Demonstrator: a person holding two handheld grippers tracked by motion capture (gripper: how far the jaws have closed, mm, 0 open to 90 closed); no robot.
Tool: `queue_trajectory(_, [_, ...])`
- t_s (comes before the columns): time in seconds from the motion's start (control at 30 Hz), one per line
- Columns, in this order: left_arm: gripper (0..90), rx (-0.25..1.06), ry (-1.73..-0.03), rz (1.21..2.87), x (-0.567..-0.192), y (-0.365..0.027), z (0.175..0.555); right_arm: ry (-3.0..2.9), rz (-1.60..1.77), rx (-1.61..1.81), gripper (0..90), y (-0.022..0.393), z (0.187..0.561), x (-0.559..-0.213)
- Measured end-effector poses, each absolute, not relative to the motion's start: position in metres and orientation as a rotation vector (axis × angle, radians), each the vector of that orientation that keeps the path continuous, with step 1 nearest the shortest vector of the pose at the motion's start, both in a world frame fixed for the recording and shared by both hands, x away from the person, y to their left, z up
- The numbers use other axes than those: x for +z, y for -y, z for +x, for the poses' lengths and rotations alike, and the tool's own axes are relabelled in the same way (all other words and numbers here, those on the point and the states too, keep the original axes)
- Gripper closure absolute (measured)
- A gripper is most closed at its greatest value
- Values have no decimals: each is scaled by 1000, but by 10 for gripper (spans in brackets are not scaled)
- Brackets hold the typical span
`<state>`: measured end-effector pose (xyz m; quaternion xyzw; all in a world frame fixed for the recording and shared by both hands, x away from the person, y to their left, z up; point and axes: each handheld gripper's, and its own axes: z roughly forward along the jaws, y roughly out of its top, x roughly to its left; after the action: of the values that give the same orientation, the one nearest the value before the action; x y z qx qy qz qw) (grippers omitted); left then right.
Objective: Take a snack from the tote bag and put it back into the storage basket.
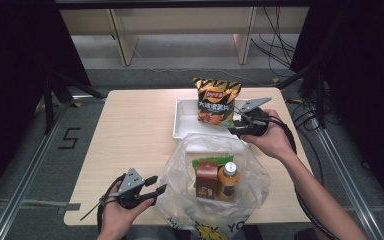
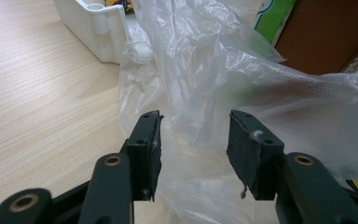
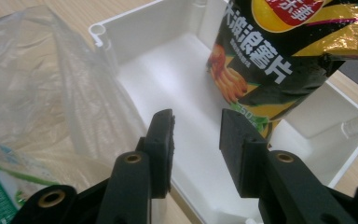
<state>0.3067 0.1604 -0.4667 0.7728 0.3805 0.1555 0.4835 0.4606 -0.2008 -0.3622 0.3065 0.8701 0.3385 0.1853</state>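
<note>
- Clear thin plastic bag (image 1: 215, 185) sits at the near table edge, mouth open upward, between our 2 grippers; inside it a brown carton (image 1: 207, 181), a green pack (image 1: 211, 162) behind it and an orange-juice bottle (image 1: 228, 182), all upright or nearly so.
- Chips bag (image 1: 216, 101) stands in the white tray (image 1: 185, 120) just beyond the plastic bag, leaning on the far wall.
- Left gripper (image 1: 155, 187): jaws apart, nothing pinched. In the left gripper view the bag film (image 2: 223, 93) lies just ahead of the pads, not between them as far as we can tell.
- Right gripper (image 1: 236, 120): jaws apart and empty, over the tray beside the chips bag. In the right gripper view (image 3: 196, 135) the gap looks down on the tray floor, chips bag to one side.
- Handling, our read: film is limp, slick, tears easily. Pinch a gathered fold at the rim, not a single layer.
- Chips bag is light, air-filled, crushable, glossy. Take it by the top seam or an upper corner, light squeeze.
- Bottle is the heavy item; it could tip if we tug the film.
</note>
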Motion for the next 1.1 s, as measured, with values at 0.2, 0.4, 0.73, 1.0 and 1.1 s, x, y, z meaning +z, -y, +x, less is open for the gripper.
queue_trajectory(0.2, [533,379,-933,1878,-466,-160,307,-2455,823,989,625,200,449,-359])
queue_trajectory(0.4, [532,382,-927,1881,-466,-159,306,-2440,835,1034,616,198,438,-358])
queue_trajectory(0.73, [531,380,-923,1875,-466,-159,306,-2476,812,1003,605,198,432,-354])
queue_trajectory(1.0, [530,388,-932,1867,-465,-160,304,-2502,798,1011,603,193,431,-357])
queue_trajectory(1.1, [529,382,-925,1873,-465,-159,304,-2511,776,1020,604,192,430,-355])
